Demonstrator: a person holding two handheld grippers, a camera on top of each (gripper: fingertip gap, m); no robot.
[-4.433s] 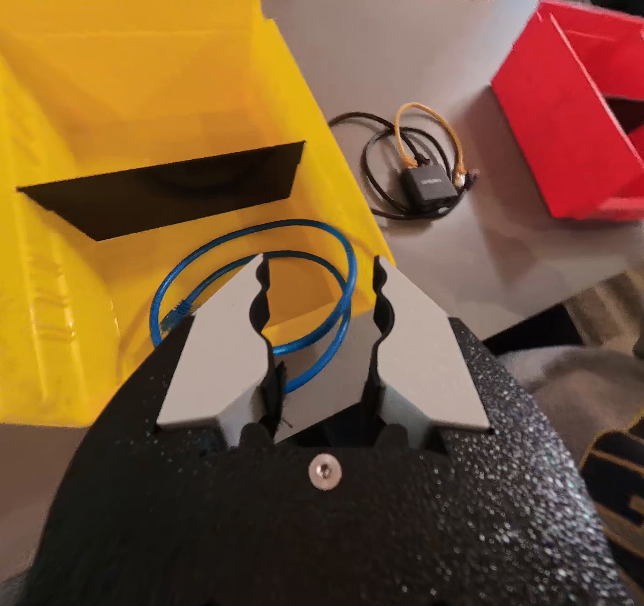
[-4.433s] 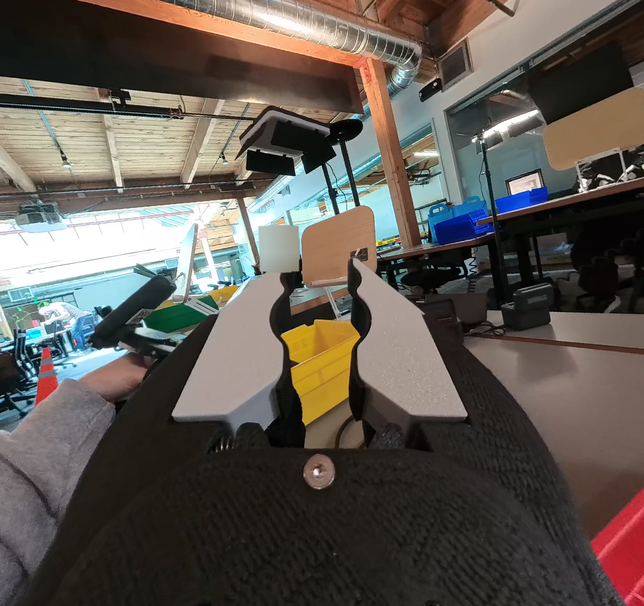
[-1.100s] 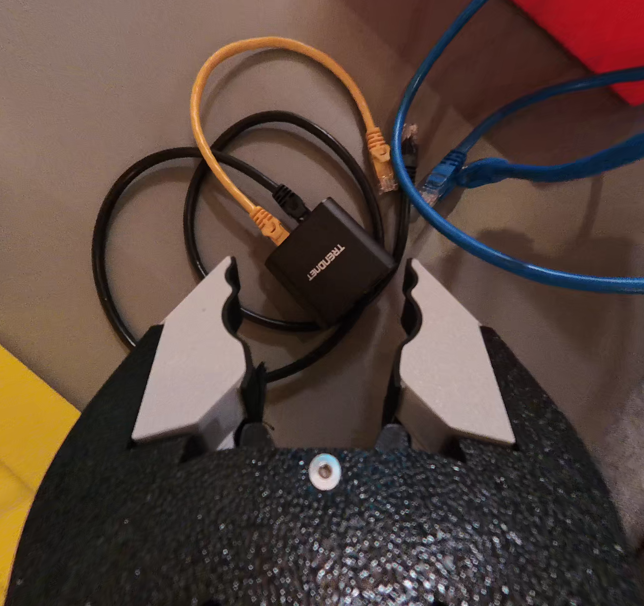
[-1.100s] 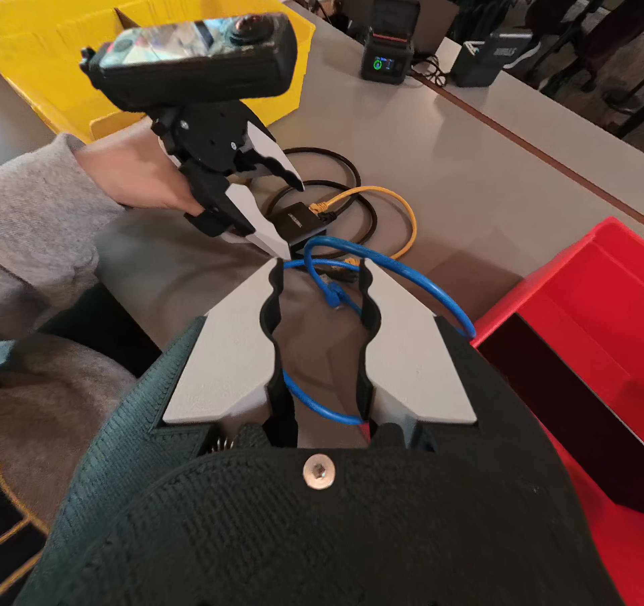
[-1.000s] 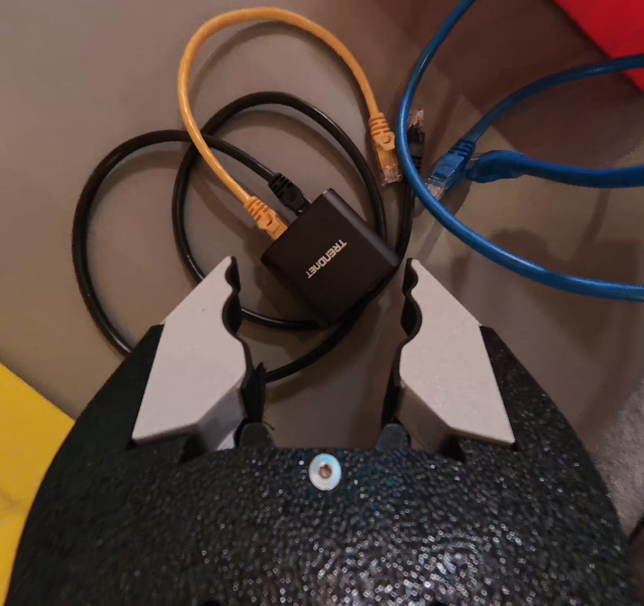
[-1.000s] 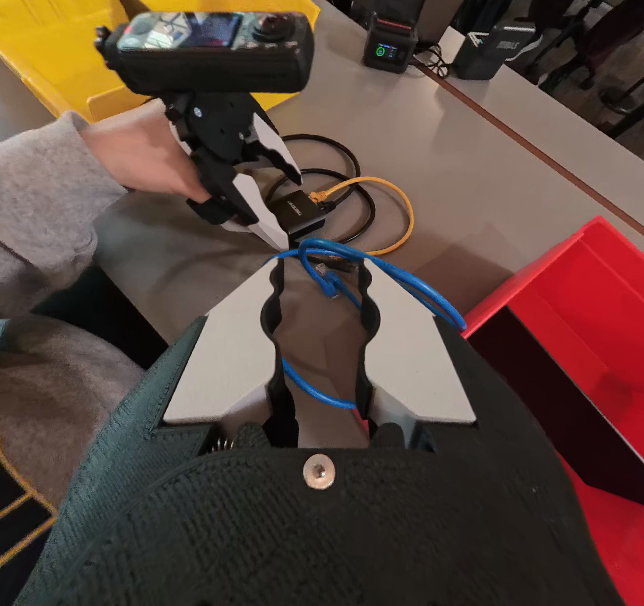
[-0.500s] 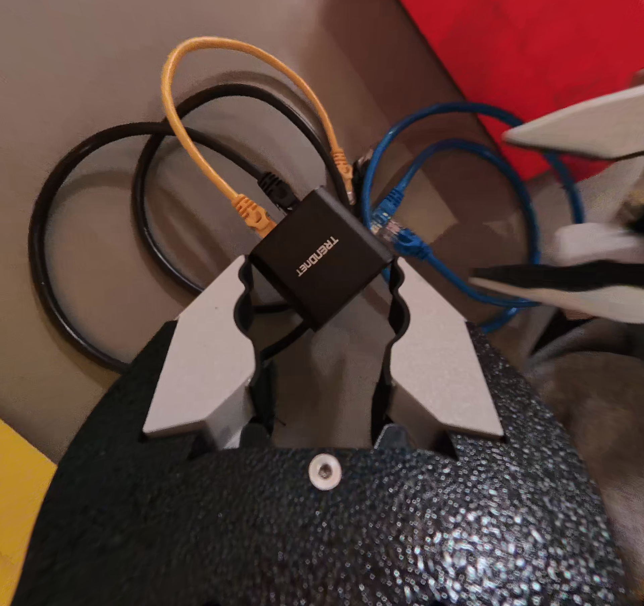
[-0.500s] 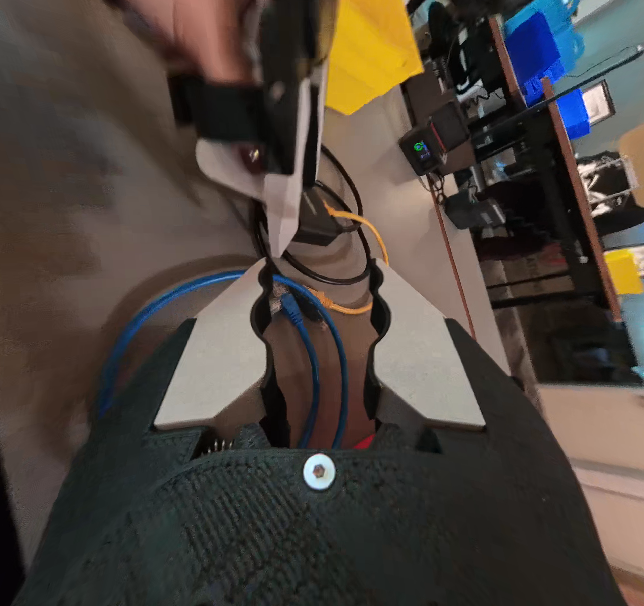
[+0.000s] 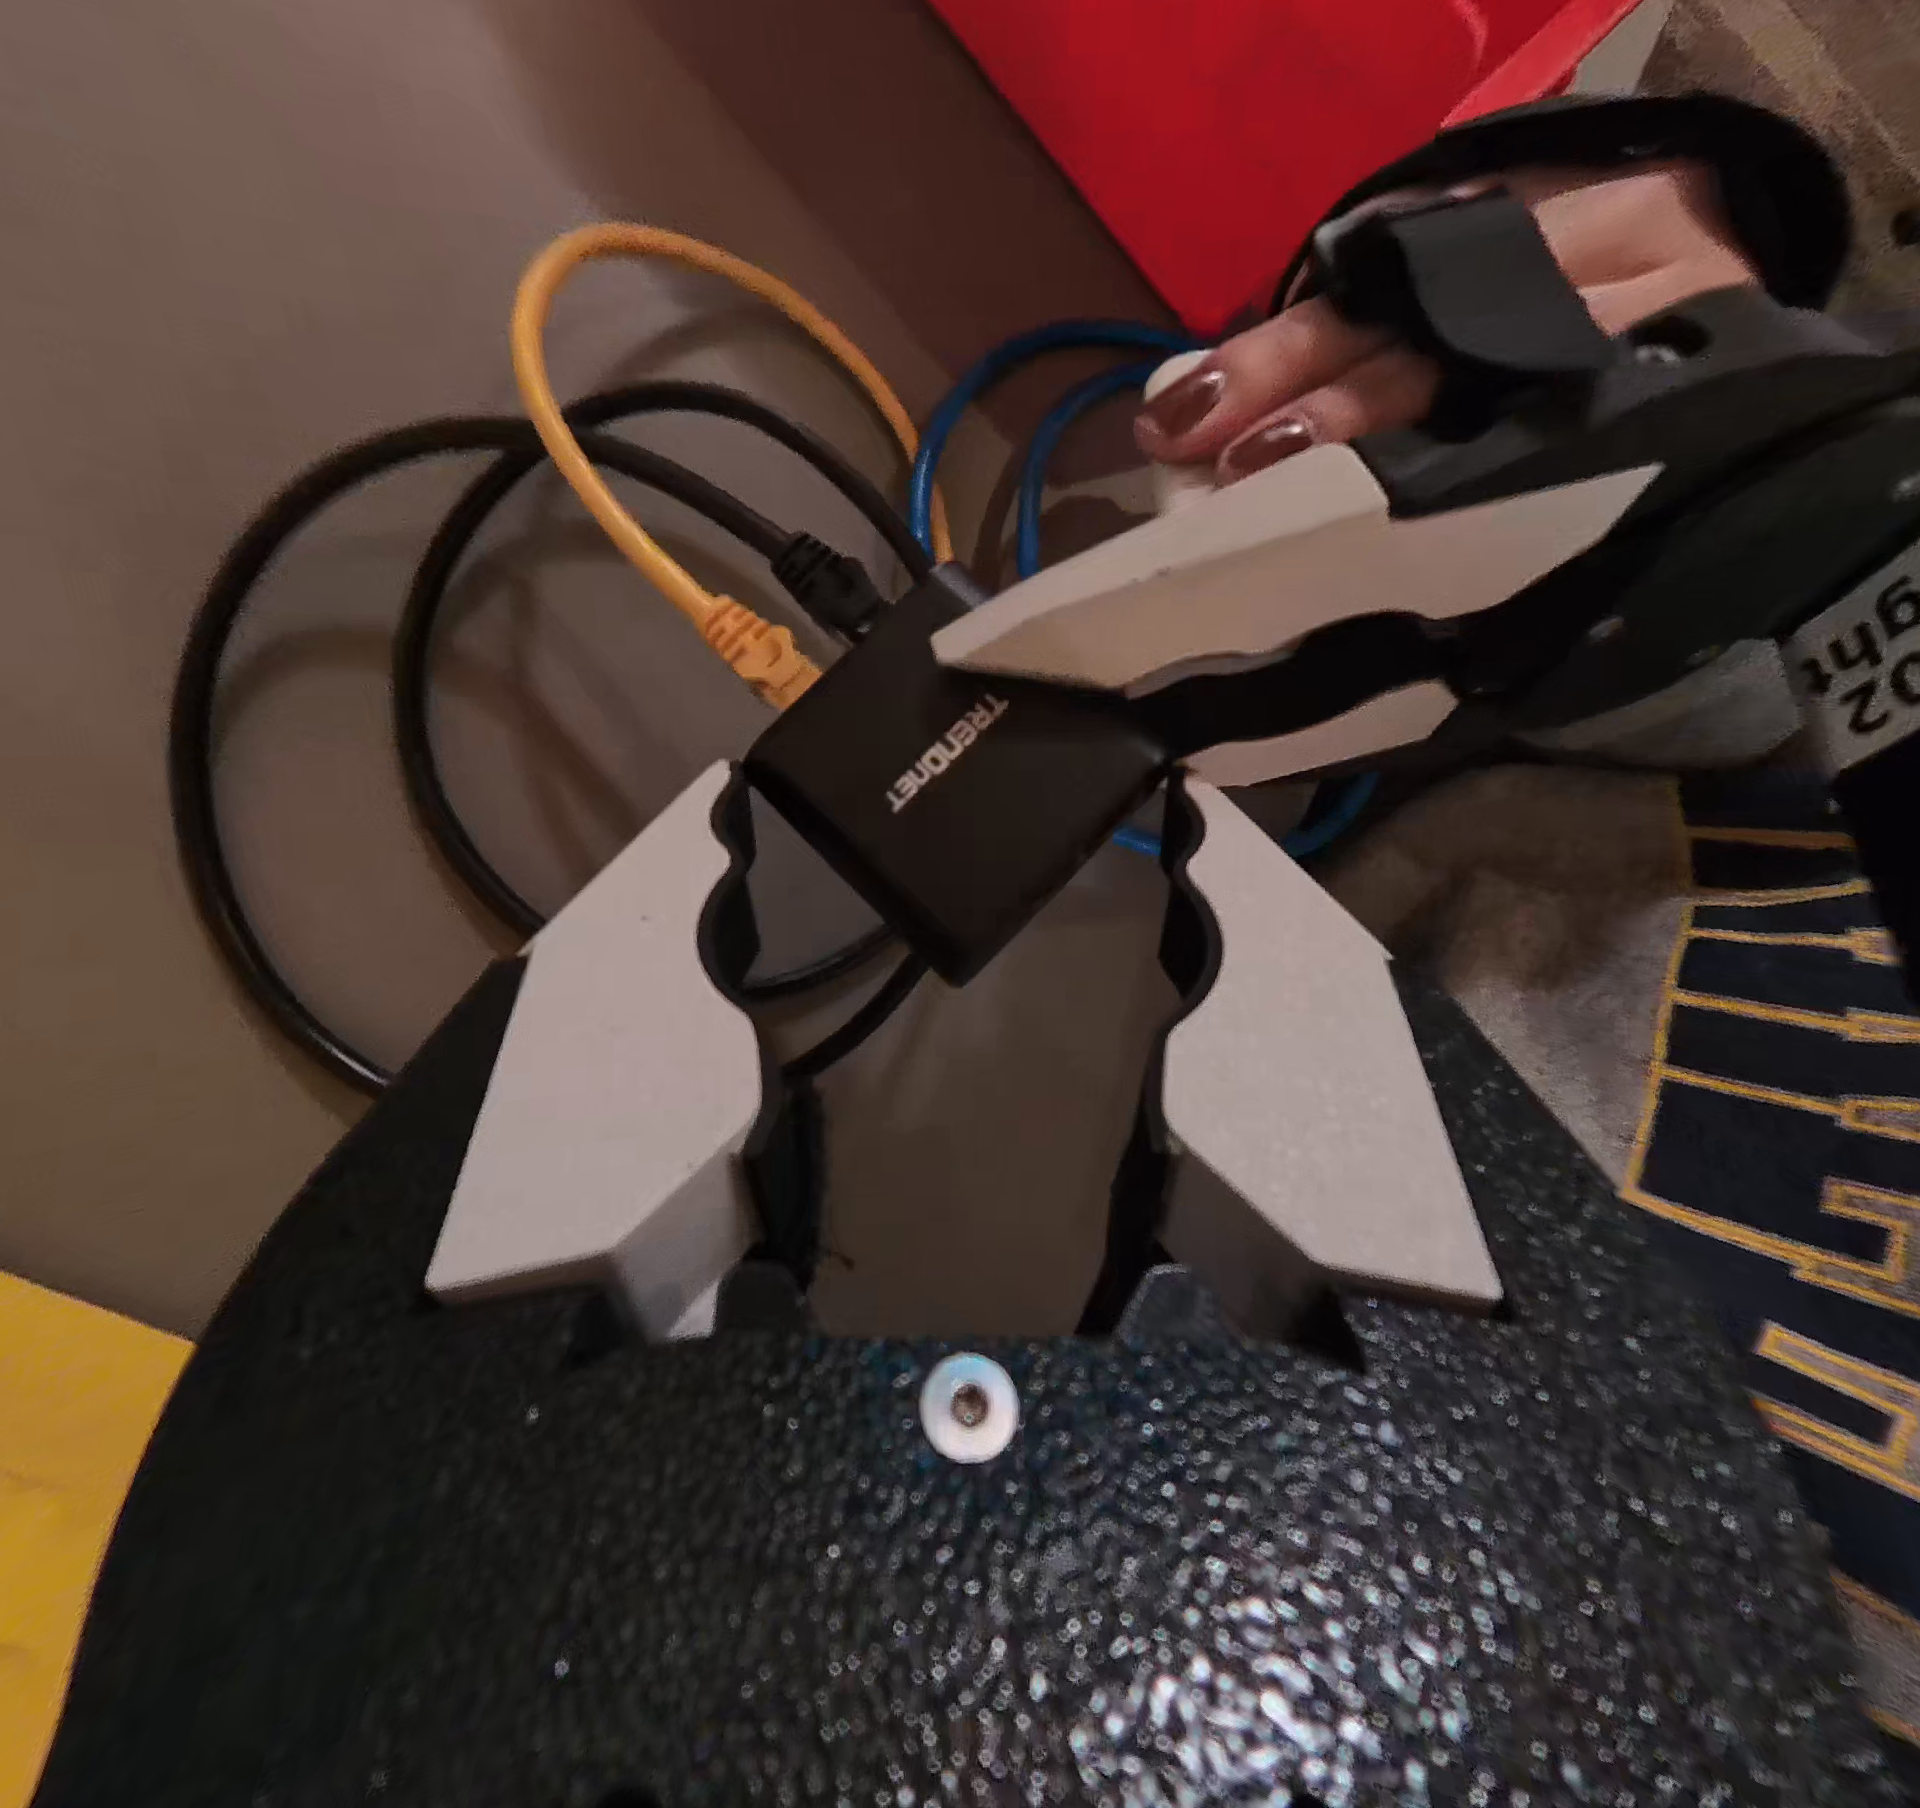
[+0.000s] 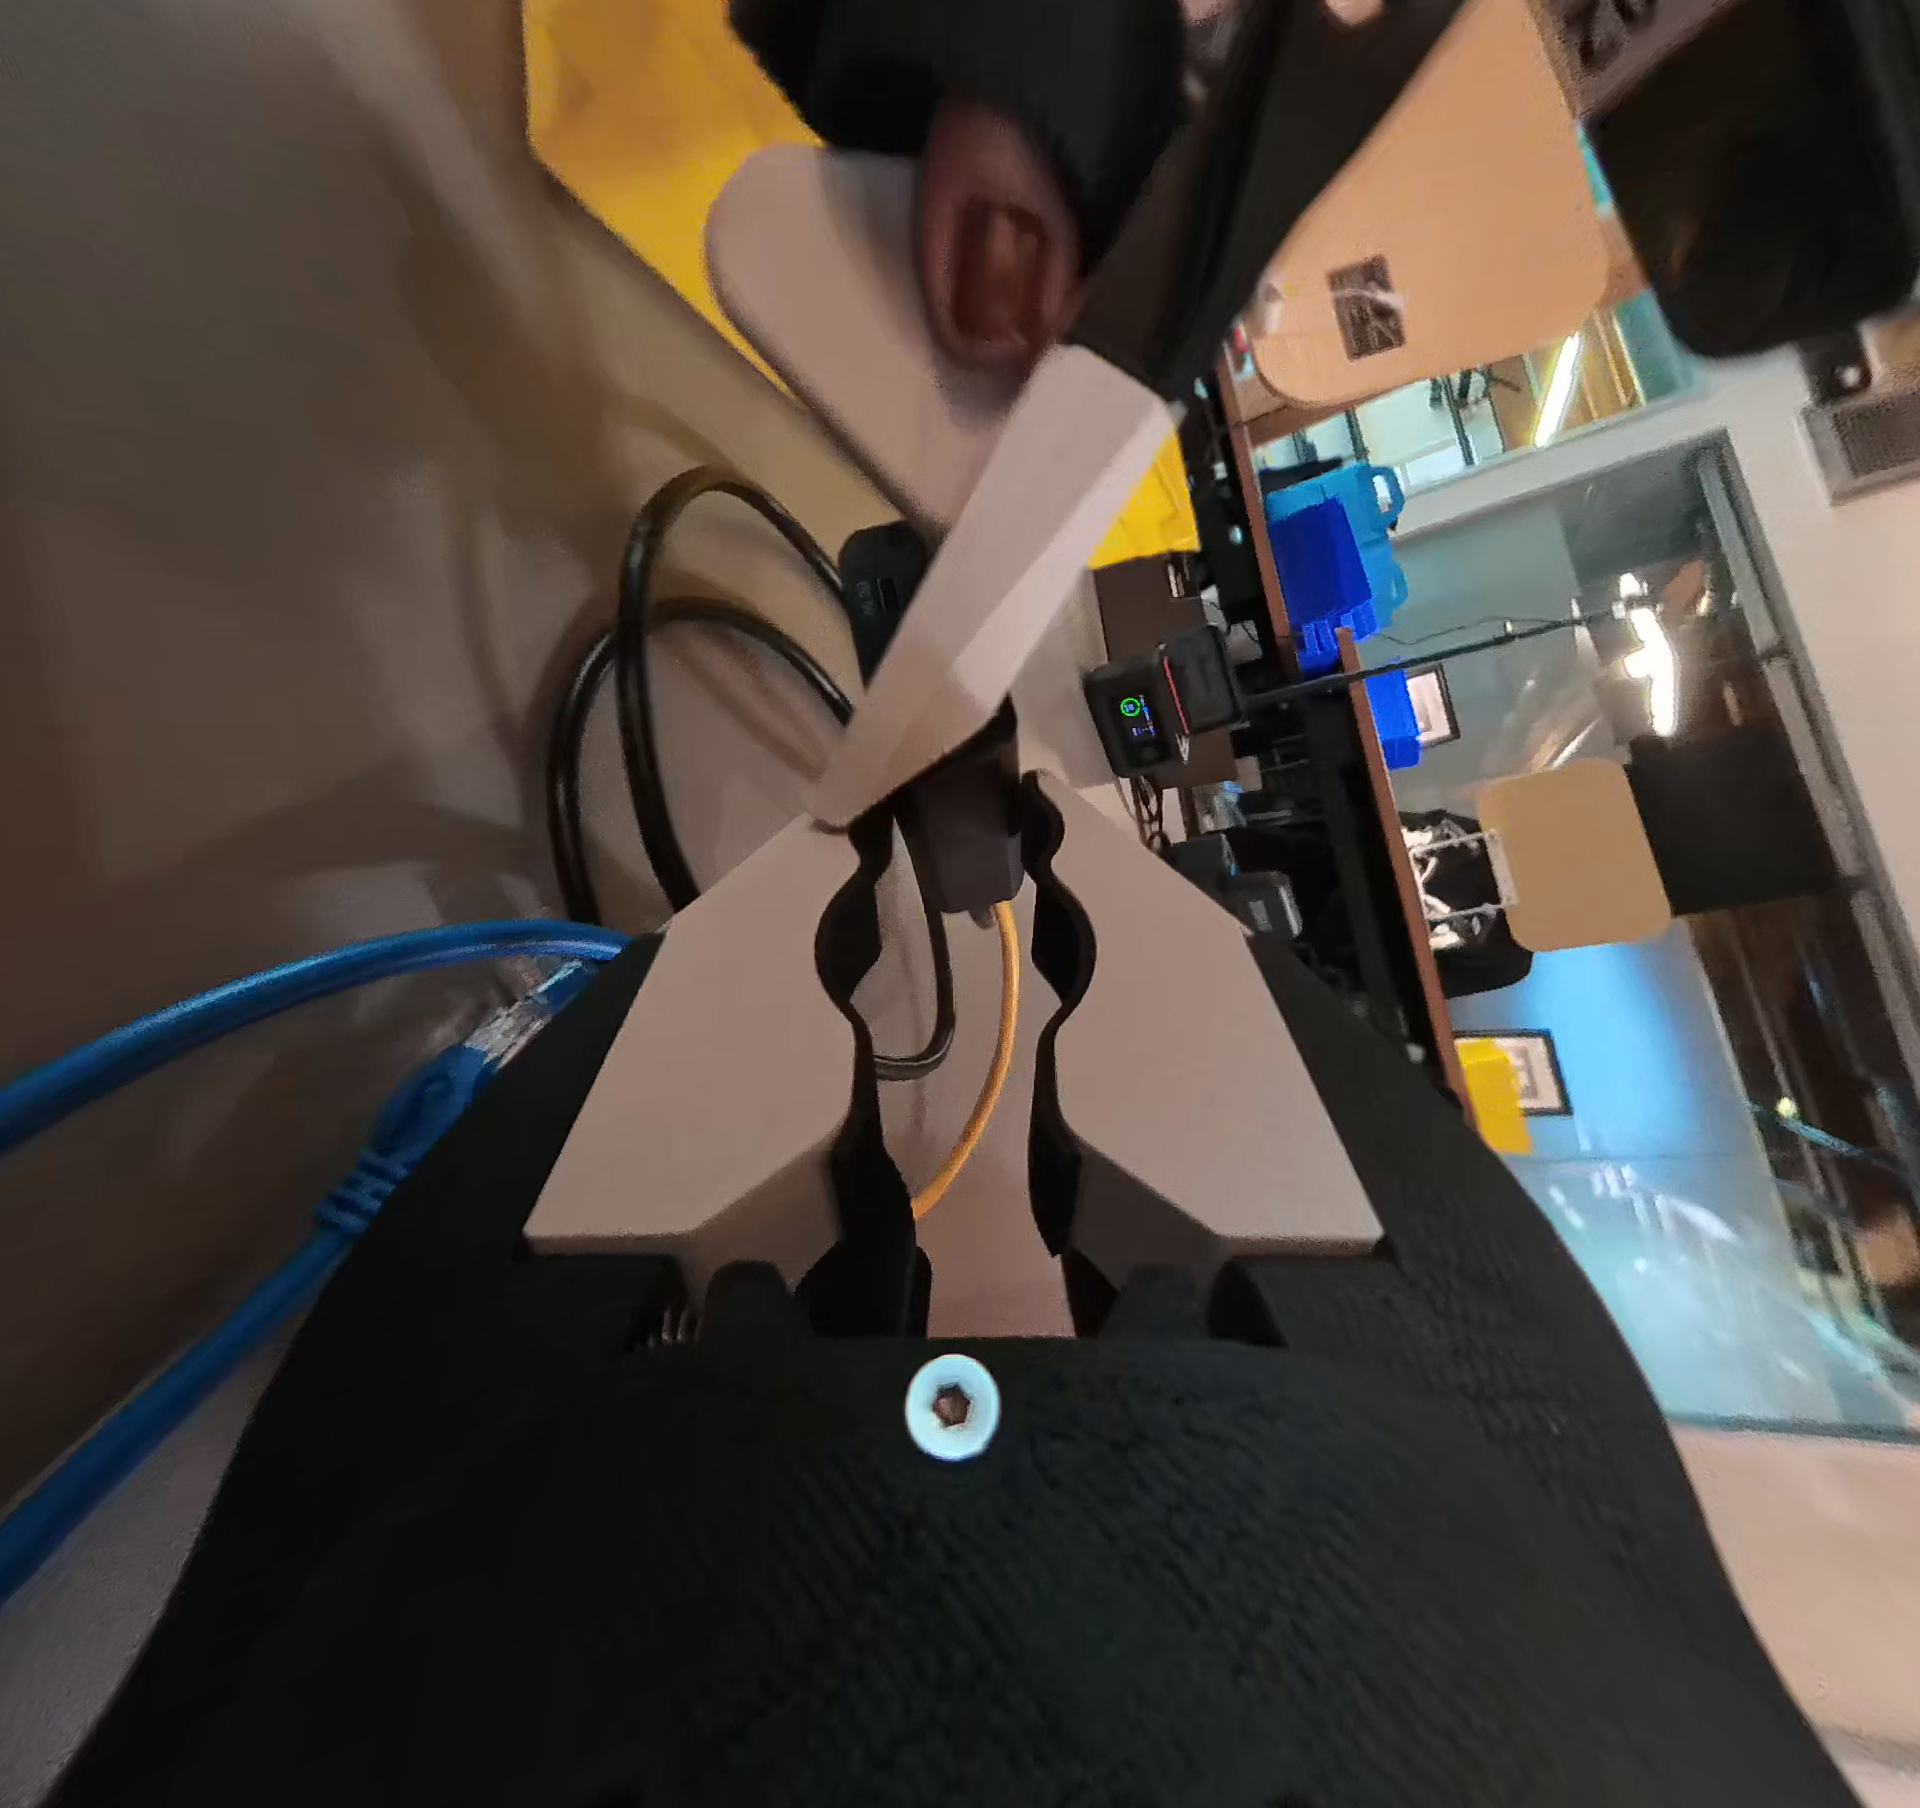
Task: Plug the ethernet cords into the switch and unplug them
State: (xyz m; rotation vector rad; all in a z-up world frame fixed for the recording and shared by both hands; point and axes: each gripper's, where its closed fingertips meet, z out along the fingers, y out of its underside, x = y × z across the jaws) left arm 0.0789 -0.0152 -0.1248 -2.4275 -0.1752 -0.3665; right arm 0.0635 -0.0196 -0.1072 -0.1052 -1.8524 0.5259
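The black switch (image 9: 966,802) sits tilted between the tips of my left gripper (image 9: 956,787), whose jaws press its two sides. My right gripper (image 9: 1060,719) comes in from the right, with one finger over the switch's top and one under its corner. In the right wrist view the switch (image 10: 966,854) is pinched between that gripper's (image 10: 951,813) tips. A yellow cord (image 9: 582,470) and a black cord (image 9: 312,532) are plugged into the switch's far face. The blue cord (image 10: 260,979) lies loose on the table with its plugs free.
A red bin (image 9: 1247,44) stands just behind the cords. A yellow bin (image 9: 62,1384) is at the near left, also in the right wrist view (image 10: 644,96). The person's clothing (image 9: 1766,1031) is at the right, past the table edge. Small devices (image 10: 1153,709) sit farther along the table. The tips of both grippers are at nearly the same place.
My left gripper moved forward and closed around the switch. My right gripper swung in from the right, rolled sideways, and narrowed onto the switch, leaving the blue cord to its side.
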